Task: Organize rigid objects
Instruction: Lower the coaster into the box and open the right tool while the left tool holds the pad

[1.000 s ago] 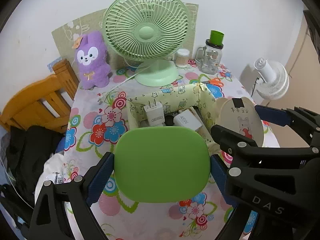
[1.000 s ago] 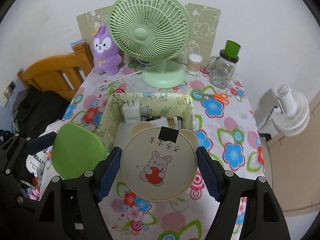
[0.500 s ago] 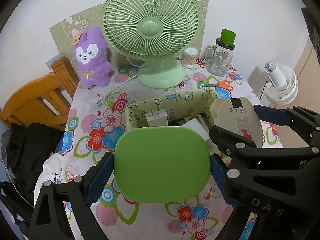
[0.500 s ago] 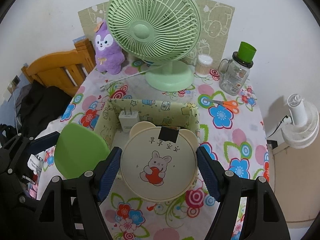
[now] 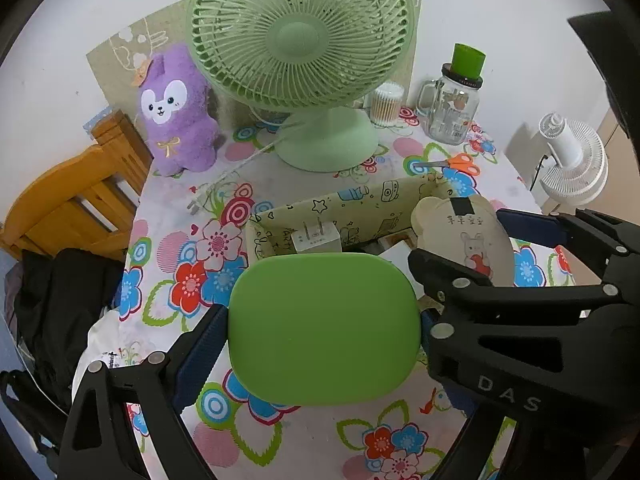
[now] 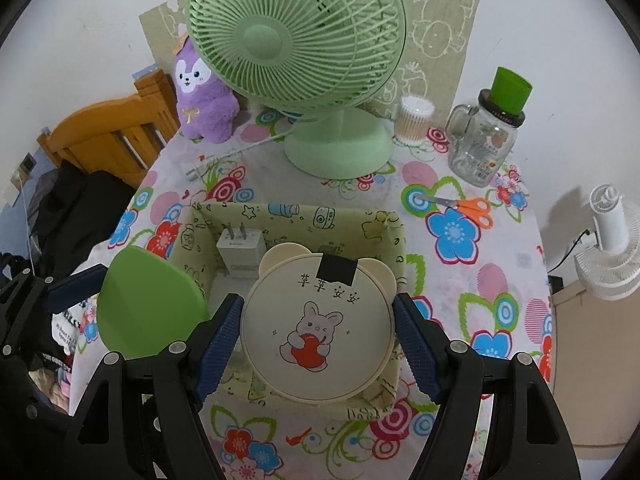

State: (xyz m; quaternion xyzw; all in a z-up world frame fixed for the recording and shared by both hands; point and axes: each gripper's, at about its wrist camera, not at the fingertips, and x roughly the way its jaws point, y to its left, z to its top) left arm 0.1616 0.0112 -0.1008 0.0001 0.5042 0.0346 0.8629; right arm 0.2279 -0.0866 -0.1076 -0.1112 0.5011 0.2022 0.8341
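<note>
My left gripper (image 5: 324, 332) is shut on a green rounded case (image 5: 324, 328), held above the near left side of a patterned fabric box (image 5: 360, 200). My right gripper (image 6: 318, 328) is shut on a round cream bear-eared case with a rabbit picture (image 6: 318, 320), held over the box (image 6: 304, 216). A white plug charger (image 6: 242, 252) leans inside the box at its back left. The green case also shows in the right wrist view (image 6: 148, 308), and the cream case in the left wrist view (image 5: 464, 236). Other box contents are mostly hidden.
A green desk fan (image 6: 300, 40) stands behind the box on the flowered tablecloth (image 6: 452, 236). A purple plush (image 6: 204, 96), cotton swab jar (image 6: 414, 120), glass jar with green lid (image 6: 488, 140) and orange scissors (image 6: 468, 206) sit around it. A wooden chair (image 5: 72, 200) is left.
Both grippers have moved forward toward the fan and box, still holding their cases. The box now sits closer beneath the cream case.
</note>
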